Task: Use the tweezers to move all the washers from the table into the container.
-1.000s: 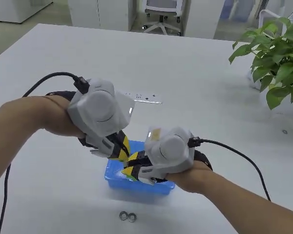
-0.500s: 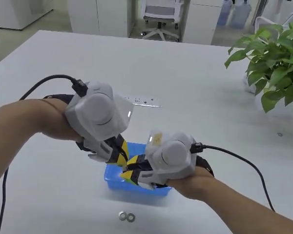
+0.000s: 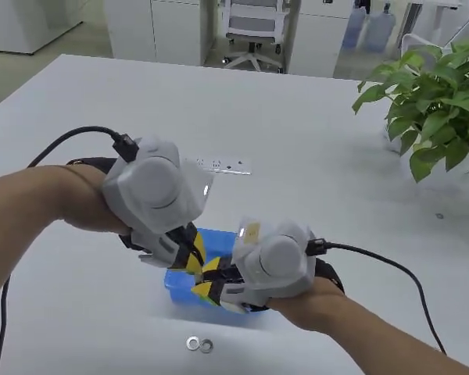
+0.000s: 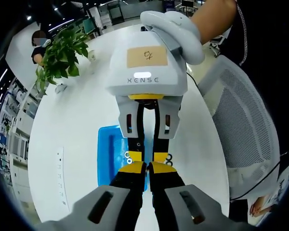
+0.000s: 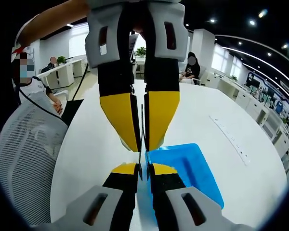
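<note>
Metal washers (image 3: pixel 198 344) lie on the tabletop (image 3: pixel 313 141) near the blue container (image 3: pixel 178 283); probably light, thin, slippery, best nipped across the rim. The right claw (image 5: pixel 140 169) pinches the tweezers (image 5: pixel 141 139); the left claw (image 4: pixel 147 167) is pressed together.

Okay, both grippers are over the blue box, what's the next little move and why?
Probably lower the tweezers toward the two washers on the table beside the container. The left gripper and right gripper meet tip to tip above it, both seemingly shut on the tweezers, and those washers lie outside it.
</note>
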Available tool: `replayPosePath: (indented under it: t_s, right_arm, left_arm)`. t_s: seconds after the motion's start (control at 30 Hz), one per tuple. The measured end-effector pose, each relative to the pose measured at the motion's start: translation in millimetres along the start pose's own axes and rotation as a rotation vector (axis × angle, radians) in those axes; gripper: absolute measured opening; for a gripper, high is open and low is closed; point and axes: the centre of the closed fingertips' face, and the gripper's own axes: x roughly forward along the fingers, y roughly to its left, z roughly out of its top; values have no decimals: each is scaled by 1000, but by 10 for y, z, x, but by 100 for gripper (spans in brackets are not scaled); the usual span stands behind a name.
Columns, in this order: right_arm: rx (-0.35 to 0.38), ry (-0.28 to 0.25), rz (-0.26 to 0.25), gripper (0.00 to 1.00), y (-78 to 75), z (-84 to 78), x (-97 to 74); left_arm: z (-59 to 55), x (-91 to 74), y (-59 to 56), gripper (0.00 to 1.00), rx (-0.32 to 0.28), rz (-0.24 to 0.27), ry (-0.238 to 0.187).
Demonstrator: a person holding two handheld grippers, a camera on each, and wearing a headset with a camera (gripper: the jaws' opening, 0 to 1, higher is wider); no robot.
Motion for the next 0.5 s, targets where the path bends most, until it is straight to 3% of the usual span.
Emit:
replayPosePath:
  t_s: [0.5]
  right_arm:
    - [5,25,21,12,196,-163,22]
  left_arm:
    - [2,159,-215,7,-4,-8,-10]
